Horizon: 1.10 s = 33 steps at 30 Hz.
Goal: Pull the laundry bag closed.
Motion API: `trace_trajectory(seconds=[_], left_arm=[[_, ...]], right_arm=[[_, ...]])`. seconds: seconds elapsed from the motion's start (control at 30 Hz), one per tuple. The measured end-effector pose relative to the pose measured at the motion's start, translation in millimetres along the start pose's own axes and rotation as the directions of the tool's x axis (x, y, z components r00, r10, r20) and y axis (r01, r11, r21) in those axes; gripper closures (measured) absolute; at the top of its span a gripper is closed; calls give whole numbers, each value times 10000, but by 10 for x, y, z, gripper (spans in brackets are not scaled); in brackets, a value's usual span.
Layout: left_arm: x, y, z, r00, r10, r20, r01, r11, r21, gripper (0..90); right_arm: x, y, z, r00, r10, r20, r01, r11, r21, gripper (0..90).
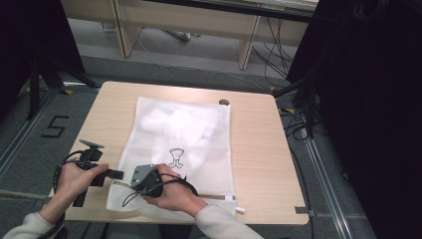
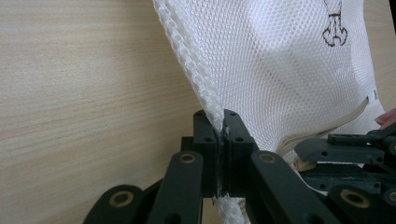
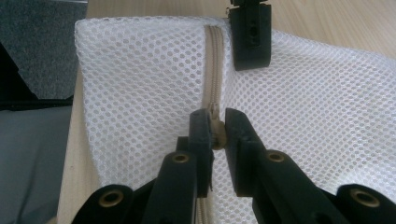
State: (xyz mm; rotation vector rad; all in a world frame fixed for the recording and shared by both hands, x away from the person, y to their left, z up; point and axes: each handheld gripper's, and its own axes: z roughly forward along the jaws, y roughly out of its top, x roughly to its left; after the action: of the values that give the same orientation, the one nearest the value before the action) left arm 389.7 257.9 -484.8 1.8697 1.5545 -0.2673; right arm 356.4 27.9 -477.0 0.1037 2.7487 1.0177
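Note:
A white mesh laundry bag (image 1: 184, 134) lies flat on the wooden table (image 1: 259, 149), with a small dark printed figure (image 1: 175, 158) on it. My left gripper (image 2: 220, 135) is shut on the bag's (image 2: 280, 70) corner edge, and the mesh is pinched between its jaws. My right gripper (image 3: 215, 130) is shut on the beige zipper pull (image 3: 215, 137) of the zipper (image 3: 212, 60) that runs along the bag's near edge. In the high view both grippers sit at the bag's near left corner, left gripper (image 1: 118, 174) beside right gripper (image 1: 133, 180). The left gripper's fingers (image 3: 251, 37) show just beyond the zipper's end.
A small dark object (image 1: 224, 102) rests at the table's far edge. The zipper's other end (image 1: 240, 210) reaches the near right of the bag. Grey floor with a marked "5" (image 1: 53, 127) lies to the left, and black curtains and cables (image 1: 298, 124) to the right.

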Motion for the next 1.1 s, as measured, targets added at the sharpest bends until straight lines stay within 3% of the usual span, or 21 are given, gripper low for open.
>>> trace_trajectory(seconds=[0.27, 0.33, 0.47, 0.53, 0.67, 0.7, 0.8, 0.83, 0.97, 1.1], left_arm=[[2, 0, -3, 10000, -21, -1, 21, 10000, -4, 854], [2, 0, -2, 10000, -46, 3, 46, 10000, -16, 854], [1, -1, -3, 9999, -101, -10, 101, 9999, -49, 854], [1, -1, -2, 9999, -99, -28, 99, 9999, -51, 854], [3, 0, -2, 9999, -106, -22, 106, 9999, -39, 854], [3, 0, -1, 9999, -107, -22, 107, 9999, -40, 854], [5, -1, 0, 10000, -85, -48, 85, 10000, -25, 854], [5, -1, 0, 10000, -60, -73, 60, 10000, -18, 854], [3, -1, -2, 10000, -63, -69, 63, 10000, -22, 854], [2, 0, 0, 9999, -96, -85, 95, 9999, -56, 854]], right_arm=[[23, -12, -12, 9997, 234, -11, -233, 9997, 114, 824], [1, -17, -19, 10000, 15, -4, -15, 9999, 134, 824], [-3, -26, -21, 10000, 8, -2, -8, 9999, 118, 824], [16, -29, -33, 9997, 228, -118, -224, 9992, 325, 825], [-8, -38, -34, 10000, 35, -45, -34, 9997, 238, 824], [7, -45, -31, 9996, 267, -60, -266, 9995, 177, 824], [17, -52, -27, 9994, 341, -75, -340, 9993, 168, 824], [1, -50, -26, 9999, 103, -65, -102, 9998, 166, 825], [17, -56, -32, 9995, 316, -84, -314, 9993, 203, 824], [-9, -66, -56, 9999, 56, -83, -54, 9995, 307, 824]])
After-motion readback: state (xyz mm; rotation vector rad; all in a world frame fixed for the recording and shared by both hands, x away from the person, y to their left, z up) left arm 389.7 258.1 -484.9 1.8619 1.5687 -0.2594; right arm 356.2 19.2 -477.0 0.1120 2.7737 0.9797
